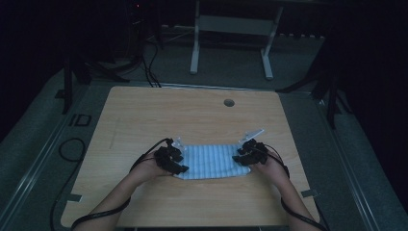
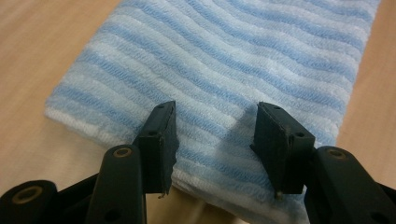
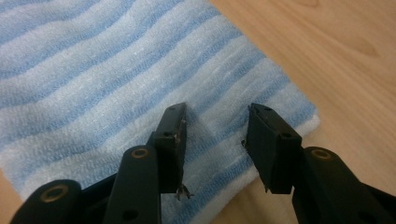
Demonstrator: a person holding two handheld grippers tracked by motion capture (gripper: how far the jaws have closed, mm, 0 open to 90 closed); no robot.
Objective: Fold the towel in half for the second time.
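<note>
A folded towel [image 1: 211, 161] with pale blue and white stripes lies flat on the wooden table [image 1: 192, 110], near its front edge. My left gripper [image 1: 182, 161] is at the towel's left end, held by a hand. In the left gripper view its jaws [image 2: 215, 109] stand apart over the towel [image 2: 233, 60] near a corner, with nothing pinched between them. My right gripper [image 1: 239, 160] is at the towel's right end. In the right gripper view its jaws [image 3: 215, 109] are also apart above the striped cloth [image 3: 93, 70], close to its corner.
A round cable hole [image 1: 229, 102] sits in the table's far half. Bare wood surrounds the towel. The white legs of another desk [image 1: 195, 48] stand behind the table. Cables [image 1: 72, 149] lie on the dark floor at the left.
</note>
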